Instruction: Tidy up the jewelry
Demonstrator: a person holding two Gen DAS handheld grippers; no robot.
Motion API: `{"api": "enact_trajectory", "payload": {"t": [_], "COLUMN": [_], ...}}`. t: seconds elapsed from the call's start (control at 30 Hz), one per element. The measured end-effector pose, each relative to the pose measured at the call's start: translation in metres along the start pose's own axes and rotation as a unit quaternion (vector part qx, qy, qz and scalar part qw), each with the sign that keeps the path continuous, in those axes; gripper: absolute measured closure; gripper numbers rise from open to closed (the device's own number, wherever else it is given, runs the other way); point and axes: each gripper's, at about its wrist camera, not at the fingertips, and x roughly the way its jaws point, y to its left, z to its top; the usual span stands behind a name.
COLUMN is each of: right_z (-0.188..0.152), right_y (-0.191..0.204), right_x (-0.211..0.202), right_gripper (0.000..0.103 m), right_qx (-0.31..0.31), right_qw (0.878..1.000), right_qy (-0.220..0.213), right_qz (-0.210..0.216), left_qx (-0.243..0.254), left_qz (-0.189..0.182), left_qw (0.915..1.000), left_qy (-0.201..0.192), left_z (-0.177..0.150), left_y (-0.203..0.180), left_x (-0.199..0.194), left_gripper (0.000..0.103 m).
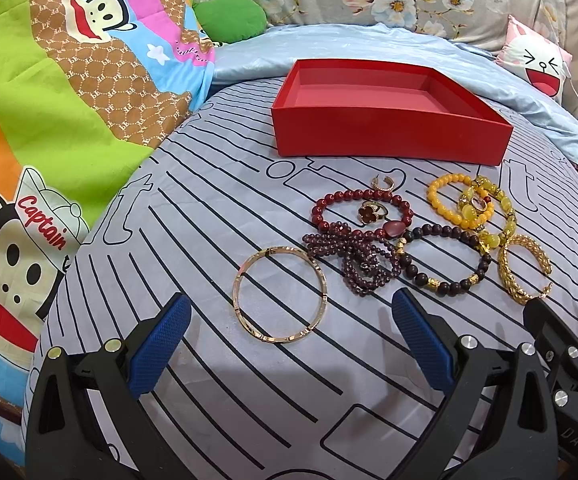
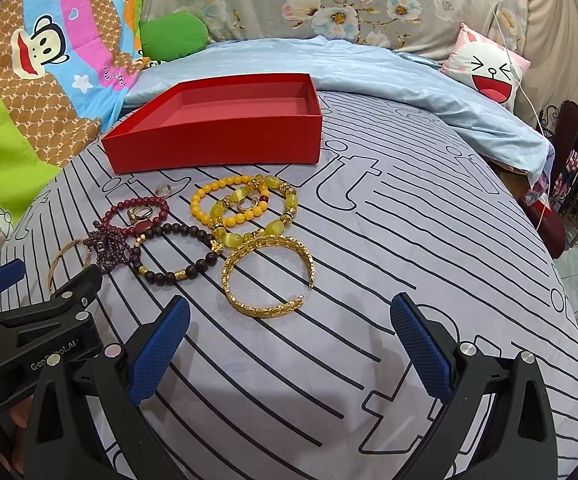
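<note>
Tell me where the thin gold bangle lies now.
The thin gold bangle lies flat on the striped sheet, leftmost of the jewelry, touching the purple bead strand, just ahead of the open left gripper.

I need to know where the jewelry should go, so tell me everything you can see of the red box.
The shallow, square red cardboard-looking box is an open tray without a lid, matte red outside and a paler red inside. It sits flat on the grey striped bedsheet, beyond the jewelry, with the pale blue quilt behind it. Nothing is visible inside, and neither claw touches it.
</note>
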Motion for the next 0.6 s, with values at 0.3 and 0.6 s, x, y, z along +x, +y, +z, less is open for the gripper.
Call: {"api": "enact_trajectory", "payload": {"t": [0.3, 0.6], "right_z": [0.0002, 0.0005], "right_y": [0.0001, -0.0003], "right_x": [-0.0004, -0.0003], "right_gripper": [0.006, 0.006], "right_qx": [0.0, 0.001], "right_qw": [1.0, 1.0], "right_qy": [0.0, 0.0], "right_qz": [0.0, 0.0], "left_qx": [0.001, 0.002], "left_qz": [-0.001, 0.0], "left_qw": [1.0, 1.0], "left_qy": [-0.001, -0.003], "left_z": [0.0007, 0.0012], "left_y": [0.0007, 0.0009], "left_x": [-0.0012, -0.0025], "left_gripper": [0.007, 0.007]}}
